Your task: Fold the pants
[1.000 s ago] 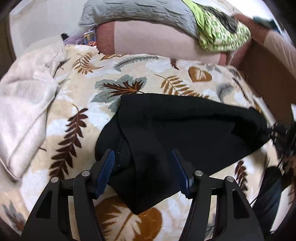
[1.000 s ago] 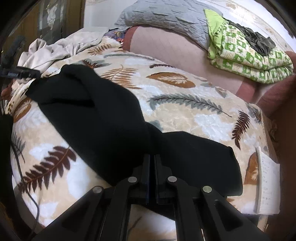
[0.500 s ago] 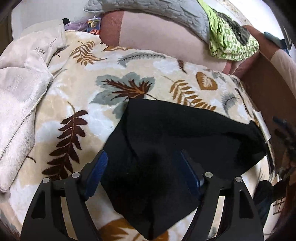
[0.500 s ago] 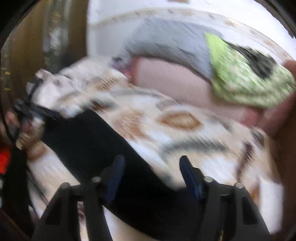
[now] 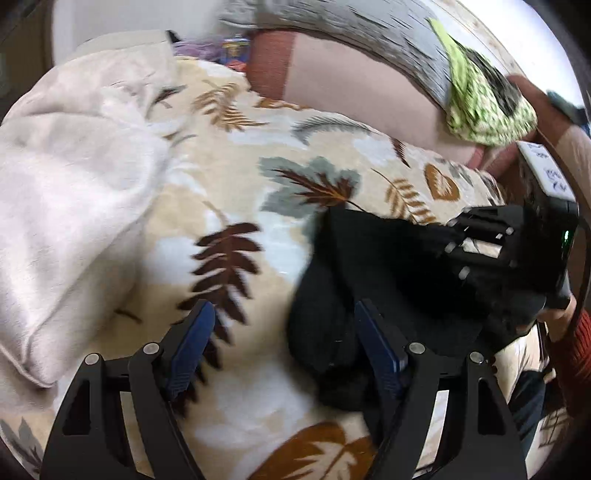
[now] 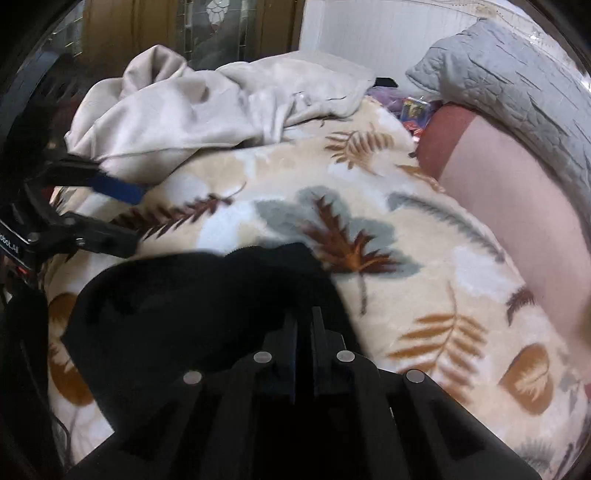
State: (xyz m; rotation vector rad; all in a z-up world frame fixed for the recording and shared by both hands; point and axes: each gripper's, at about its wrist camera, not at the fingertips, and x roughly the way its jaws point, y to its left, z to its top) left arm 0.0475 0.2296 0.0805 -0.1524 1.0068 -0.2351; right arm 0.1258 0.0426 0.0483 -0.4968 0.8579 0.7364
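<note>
The black pants (image 5: 388, 273) lie bunched in a folded heap on the leaf-print blanket (image 5: 236, 177). My left gripper (image 5: 282, 345) is open, its blue pads wide apart; the pants' left edge lies by the right pad, nothing is gripped. My right gripper (image 6: 303, 323) is shut, its fingers pressed together over the black pants (image 6: 192, 295); whether cloth is pinched between them is hidden. The right gripper also shows in the left wrist view (image 5: 480, 236) on the pants' far right. The left gripper shows in the right wrist view (image 6: 110, 210) at far left, open.
A crumpled cream blanket (image 5: 70, 192) lies at the left. A pink bolster (image 5: 354, 85) with a grey quilted pillow (image 6: 517, 85) and a green patterned cloth (image 5: 484, 107) lies along the back. A wooden door (image 6: 184, 26) is behind.
The right gripper was shut, opened half a second ago, and is shut again, having swung left over the pants. The pants are now bunched shorter. The left gripper stays open, shifted left.
</note>
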